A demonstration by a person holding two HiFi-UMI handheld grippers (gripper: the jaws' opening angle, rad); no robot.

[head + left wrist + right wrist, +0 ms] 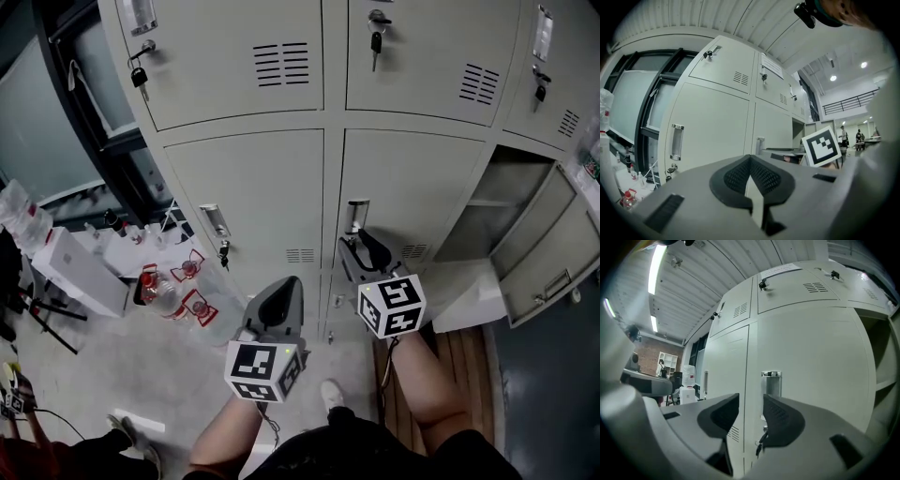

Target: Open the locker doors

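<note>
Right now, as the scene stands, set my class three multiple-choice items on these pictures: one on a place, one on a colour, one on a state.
1. In the head view, which lower-row door stands open?
A) left
B) middle
C) right

2. What colour are the locker doors?
A) pale grey
B) red
C) dark blue

3. How do the jaws of the right gripper stand?
A) pressed together
B) apart, nothing between them
C) clamped on a key

Answers:
1 C: the right door hangs swung outward.
2 A: every door shows pale grey.
3 B: the right gripper view shows a gap between the jaws, with only the closed middle door beyond.
</note>
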